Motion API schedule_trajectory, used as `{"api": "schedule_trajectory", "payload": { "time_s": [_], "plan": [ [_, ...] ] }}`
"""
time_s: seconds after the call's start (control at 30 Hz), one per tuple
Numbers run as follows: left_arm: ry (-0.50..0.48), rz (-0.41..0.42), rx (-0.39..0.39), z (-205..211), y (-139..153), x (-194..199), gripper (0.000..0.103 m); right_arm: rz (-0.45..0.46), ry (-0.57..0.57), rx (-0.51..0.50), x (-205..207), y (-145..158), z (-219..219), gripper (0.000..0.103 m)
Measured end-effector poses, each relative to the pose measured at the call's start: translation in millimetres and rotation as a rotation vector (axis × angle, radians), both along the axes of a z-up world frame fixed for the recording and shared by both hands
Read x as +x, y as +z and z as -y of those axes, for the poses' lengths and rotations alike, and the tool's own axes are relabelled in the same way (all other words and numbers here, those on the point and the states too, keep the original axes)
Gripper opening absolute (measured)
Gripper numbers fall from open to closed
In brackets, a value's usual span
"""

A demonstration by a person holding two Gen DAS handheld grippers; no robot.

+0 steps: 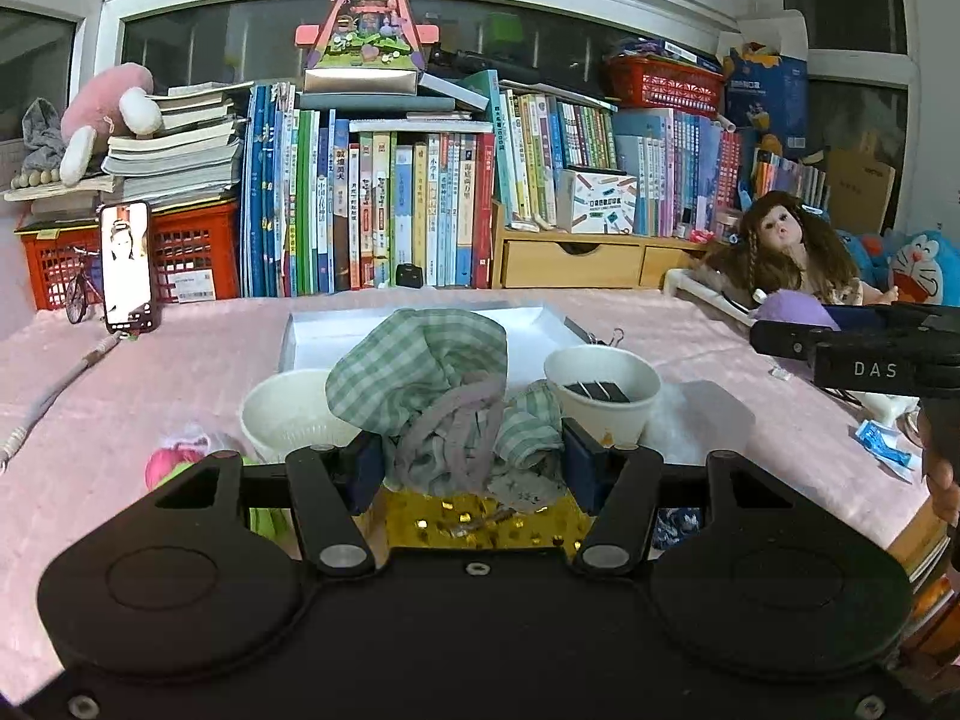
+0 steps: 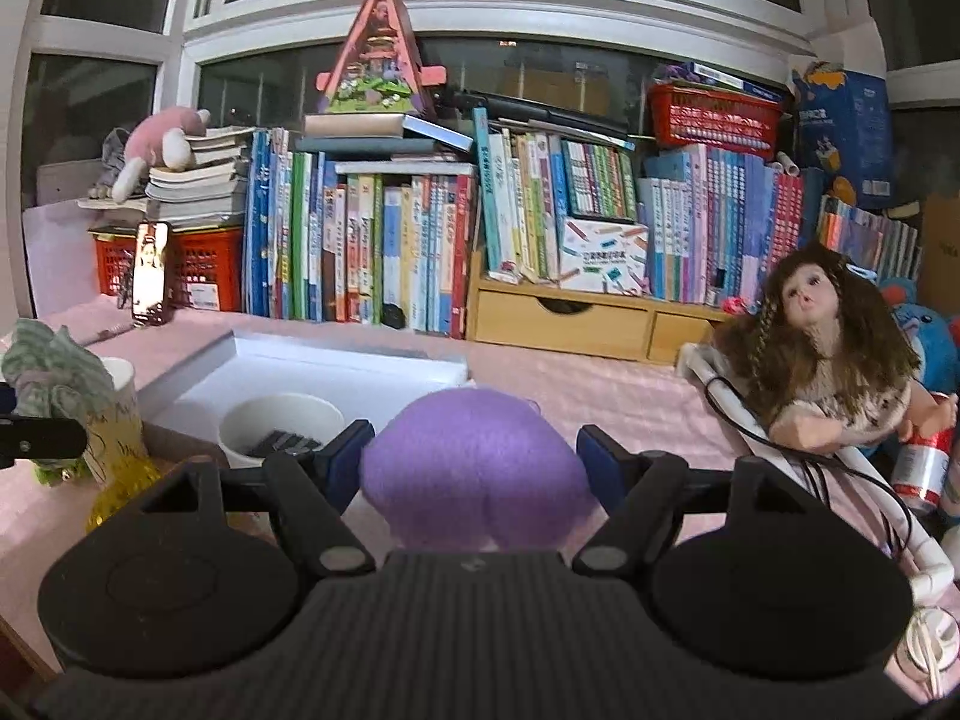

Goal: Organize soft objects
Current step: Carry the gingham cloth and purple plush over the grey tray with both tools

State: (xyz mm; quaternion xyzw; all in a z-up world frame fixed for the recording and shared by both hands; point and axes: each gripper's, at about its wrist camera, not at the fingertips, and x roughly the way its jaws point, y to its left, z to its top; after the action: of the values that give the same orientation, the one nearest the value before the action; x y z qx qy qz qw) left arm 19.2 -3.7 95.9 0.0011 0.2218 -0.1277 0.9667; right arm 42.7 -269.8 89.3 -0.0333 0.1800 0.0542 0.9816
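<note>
Your left gripper [image 1: 474, 456] is clamped on the checked cloth [image 1: 420, 372]; your right gripper [image 2: 477, 459], part open, squeezes the purple pad [image 2: 474, 462]. Both loads hang above the table, and the white tray [image 1: 540, 318] lies straight ahead beyond the cups, nearer your left.

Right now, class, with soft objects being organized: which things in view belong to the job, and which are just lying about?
Belong to the job:
- green checked cloth, held in the left gripper
- purple plush, held in the right gripper
- white shallow box

Just lying about:
- paper cup holding black clips
- doll
- phone
- books
</note>
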Motion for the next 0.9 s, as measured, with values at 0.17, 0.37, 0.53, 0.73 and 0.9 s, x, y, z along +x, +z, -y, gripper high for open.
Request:
{"api": "schedule_trajectory", "payload": {
  "time_s": [0.17, 0.37, 0.53, 0.73, 0.9],
  "plan": [
    [0.001, -0.01, 0.004, 2, 8, 19, 0.057, -0.011, 0.029, 0.025, 13, 6, -9, 0.075],
    [0.014, -0.015, 0.018, 3, 19, 45, 0.057, -0.042, 0.06, 0.06, 36, 13, -20, 0.075],
    [0.029, -0.012, 0.039, 5, 28, 67, 0.057, -0.078, 0.084, 0.095, 58, 19, -28, 0.075],
    [0.047, -0.056, 0.052, 5, 38, 104, 0.057, -0.129, 0.108, 0.1, 84, 23, -40, 0.075],
    [0.063, -0.116, 0.048, 1, 43, 142, 0.057, -0.199, 0.116, 0.122, 114, 25, -48, 0.075]
  ]
}}
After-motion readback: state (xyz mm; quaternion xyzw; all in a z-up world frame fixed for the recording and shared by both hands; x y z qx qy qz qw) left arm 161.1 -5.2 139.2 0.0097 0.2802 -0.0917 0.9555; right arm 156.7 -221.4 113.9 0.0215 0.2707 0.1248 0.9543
